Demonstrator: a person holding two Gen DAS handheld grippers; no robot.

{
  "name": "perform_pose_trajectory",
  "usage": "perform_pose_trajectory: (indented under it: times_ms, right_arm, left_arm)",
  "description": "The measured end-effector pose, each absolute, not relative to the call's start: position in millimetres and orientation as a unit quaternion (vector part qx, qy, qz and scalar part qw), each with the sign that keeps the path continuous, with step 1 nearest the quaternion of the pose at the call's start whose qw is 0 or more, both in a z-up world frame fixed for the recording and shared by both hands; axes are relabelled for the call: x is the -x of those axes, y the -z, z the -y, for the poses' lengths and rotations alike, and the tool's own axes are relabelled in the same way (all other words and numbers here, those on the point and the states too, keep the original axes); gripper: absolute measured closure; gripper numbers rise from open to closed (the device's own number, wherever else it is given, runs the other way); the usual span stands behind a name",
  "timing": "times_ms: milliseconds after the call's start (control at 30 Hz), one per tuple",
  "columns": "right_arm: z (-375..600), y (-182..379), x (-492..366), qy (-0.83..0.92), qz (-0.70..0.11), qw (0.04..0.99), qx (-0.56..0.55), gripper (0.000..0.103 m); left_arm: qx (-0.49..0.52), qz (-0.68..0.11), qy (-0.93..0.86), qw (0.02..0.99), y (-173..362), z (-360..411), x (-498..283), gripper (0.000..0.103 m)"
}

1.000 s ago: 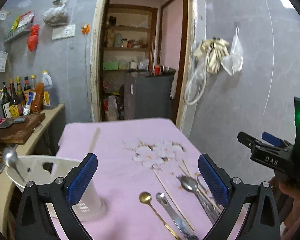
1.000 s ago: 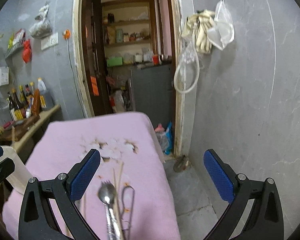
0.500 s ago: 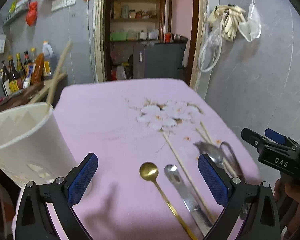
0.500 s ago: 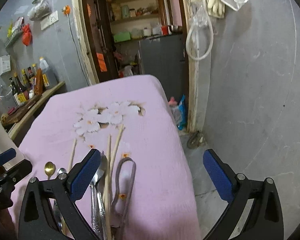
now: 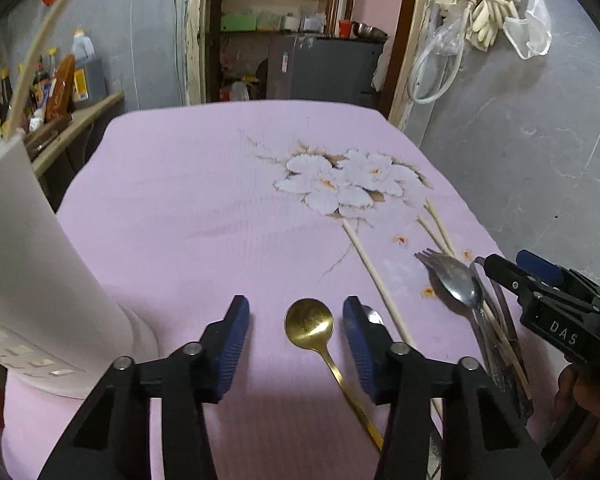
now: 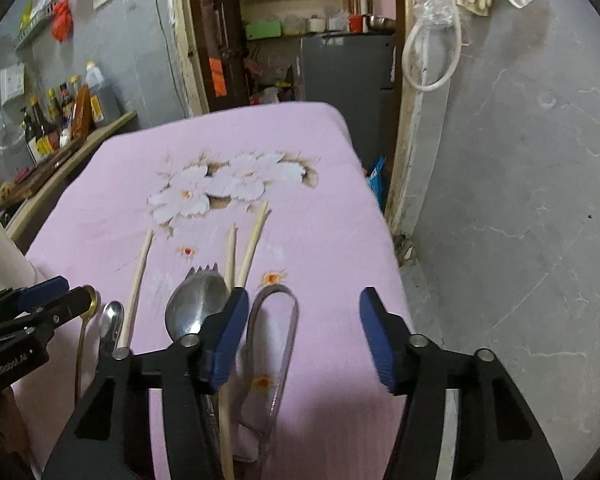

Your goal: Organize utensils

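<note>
Both grippers have dropped toward the table; left gripper [image 5: 296,332] closing around gold spoon [image 5: 309,322], right gripper [image 6: 302,330] closing over tongs [image 6: 274,344], neither gripped yet

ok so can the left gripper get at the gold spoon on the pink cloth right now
Probably yes. The left gripper hangs just above the gold spoon, its closing jaws either side of the bowl with nothing between. The steel spoon lies close beside the right finger and could get nudged.

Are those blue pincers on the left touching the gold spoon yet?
Apart. In the left wrist view, pink cloth shows on both sides of the gold spoon between the closing left gripper pads.
</note>
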State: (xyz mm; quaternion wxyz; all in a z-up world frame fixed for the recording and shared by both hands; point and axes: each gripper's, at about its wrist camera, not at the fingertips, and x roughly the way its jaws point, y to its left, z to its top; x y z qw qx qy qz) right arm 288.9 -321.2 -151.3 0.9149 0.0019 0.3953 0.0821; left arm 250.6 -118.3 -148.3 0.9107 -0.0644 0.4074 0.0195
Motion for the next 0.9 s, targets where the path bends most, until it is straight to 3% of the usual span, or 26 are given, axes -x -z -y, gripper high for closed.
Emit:
perform_pose_trajectory:
  times_ms: [167, 433, 567, 667, 767, 900]
  right_arm:
    - [315.0, 156.1, -289.6, -0.085, -0.409, 0.909, 0.006, 0.056]
    - [311.9, 159.2, -293.5, -0.077, -0.425, 0.902, 0.022, 0.056]
    - [309.9, 158.0, -293.5, -0.067, -0.435, 0.898, 0.026, 0.057]
    - [307.8, 156.6, -293.7, -0.061, -0.441, 0.895, 0.032, 0.062]
    - [306.3, 155.1, -293.5, -0.073, -0.449, 0.890, 0.027, 0.080]
    - [312.0, 152.7, -289.1, -0.083, -0.451, 0.889, -0.003, 0.080]
  left_arm:
    - [0.080, -0.430, -0.020, 0.899, 157.8, 112.5, -258.0, 0.071]
    - [0.074, -0.441, -0.013, 0.894, 159.6, 115.7, -262.4, 0.072]
    - [0.063, -0.445, 0.000, 0.893, 159.2, 122.3, -265.6, 0.083]
    - [0.062, -0.446, 0.009, 0.893, 158.1, 124.3, -266.1, 0.092]
    - [0.067, -0.443, 0.013, 0.894, 156.0, 123.0, -265.7, 0.097]
    - [0.065, -0.438, 0.020, 0.896, 151.6, 125.3, -262.2, 0.098]
